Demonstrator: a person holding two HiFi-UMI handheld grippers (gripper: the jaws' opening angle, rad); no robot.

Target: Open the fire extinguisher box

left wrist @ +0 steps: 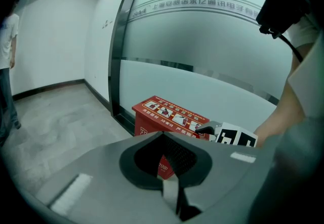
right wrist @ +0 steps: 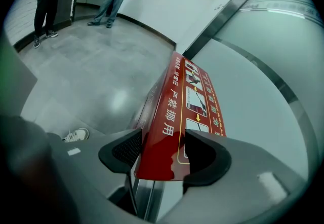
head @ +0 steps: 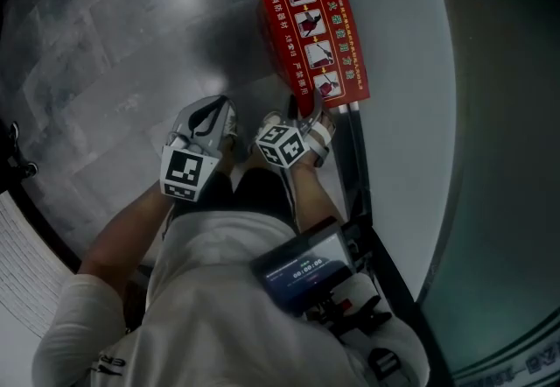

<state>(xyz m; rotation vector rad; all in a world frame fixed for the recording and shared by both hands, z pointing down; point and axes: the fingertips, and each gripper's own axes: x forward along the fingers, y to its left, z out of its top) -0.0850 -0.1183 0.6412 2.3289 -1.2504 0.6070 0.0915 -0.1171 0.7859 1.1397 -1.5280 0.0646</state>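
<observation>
1 overhead, 2 close views, all on box (head: 312, 35)

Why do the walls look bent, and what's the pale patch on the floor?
Left gripper view: the wide lens bows the dark window frame and blackens the corners. Right gripper view: the same bending, and a soft glare sits on the glossy floor. Head view: dim overall, with a similar pale glare near the top.
</observation>
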